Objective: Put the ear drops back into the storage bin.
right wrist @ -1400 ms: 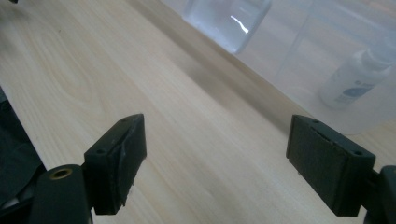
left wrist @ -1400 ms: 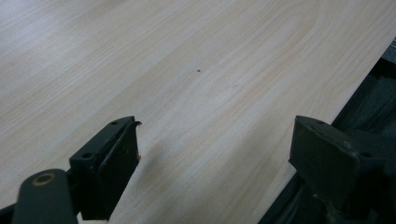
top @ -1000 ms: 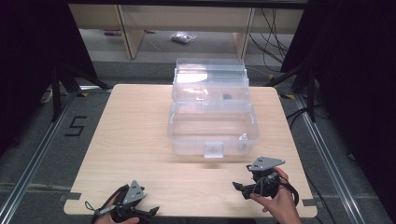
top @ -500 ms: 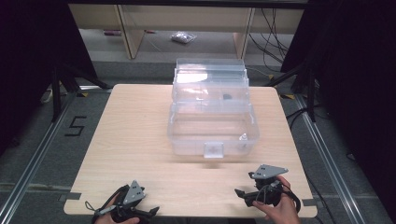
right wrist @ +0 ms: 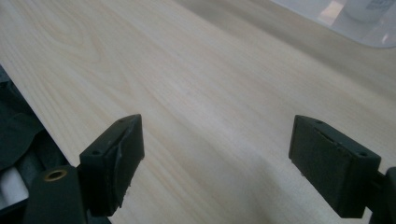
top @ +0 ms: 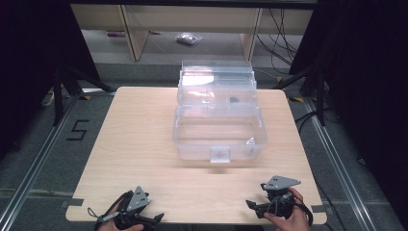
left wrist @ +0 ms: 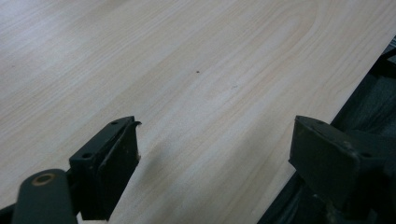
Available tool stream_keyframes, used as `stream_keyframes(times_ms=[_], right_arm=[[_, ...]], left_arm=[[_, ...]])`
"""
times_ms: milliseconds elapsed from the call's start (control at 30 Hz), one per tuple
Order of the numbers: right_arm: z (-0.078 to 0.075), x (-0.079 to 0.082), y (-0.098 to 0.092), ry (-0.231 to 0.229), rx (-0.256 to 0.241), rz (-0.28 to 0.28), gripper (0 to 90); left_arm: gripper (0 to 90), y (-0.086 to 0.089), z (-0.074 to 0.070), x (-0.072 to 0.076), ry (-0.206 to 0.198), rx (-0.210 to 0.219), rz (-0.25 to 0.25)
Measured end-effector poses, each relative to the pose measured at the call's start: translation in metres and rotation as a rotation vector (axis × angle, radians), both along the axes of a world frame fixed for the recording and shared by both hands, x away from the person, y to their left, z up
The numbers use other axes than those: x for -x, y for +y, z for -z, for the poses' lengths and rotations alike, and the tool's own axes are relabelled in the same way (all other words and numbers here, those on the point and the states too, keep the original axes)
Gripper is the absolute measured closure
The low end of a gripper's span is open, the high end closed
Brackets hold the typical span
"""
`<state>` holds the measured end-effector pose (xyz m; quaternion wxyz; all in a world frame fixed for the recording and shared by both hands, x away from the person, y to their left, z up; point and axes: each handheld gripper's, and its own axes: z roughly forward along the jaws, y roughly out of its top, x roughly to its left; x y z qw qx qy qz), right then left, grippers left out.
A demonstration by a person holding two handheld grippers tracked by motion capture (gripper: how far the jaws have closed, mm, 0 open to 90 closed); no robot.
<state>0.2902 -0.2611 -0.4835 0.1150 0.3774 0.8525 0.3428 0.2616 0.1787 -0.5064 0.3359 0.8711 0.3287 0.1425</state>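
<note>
A clear plastic box with its lid raised stands at the middle of the wooden table, a latch at its front. A small white item lies in its front right corner. My left gripper rests at the table's front left edge, jaws wide apart over bare wood. My right gripper sits at the front right edge in a hand, open, nothing between its jaws. A corner of the box shows at the top right of the right gripper view.
Beyond the table is a shelf unit with a small bag on the floor under it. Cables hang at the back right. A floor mark "5" lies left of the table. Metal rails run along both sides.
The right gripper has drawn back toward the table's front edge and sunk lower. The left gripper has stayed put.
</note>
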Motion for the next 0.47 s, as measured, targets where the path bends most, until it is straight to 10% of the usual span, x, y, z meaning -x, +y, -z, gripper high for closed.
stream_keyframes(times_ms=[467], right_arm=[[0.0039,0.0025,0.0022,-0.019,-0.017,-0.011,19.4]], left_arm=[[15.0,-0.0003,0.0005,-0.0001,0.000,0.006,-0.002]])
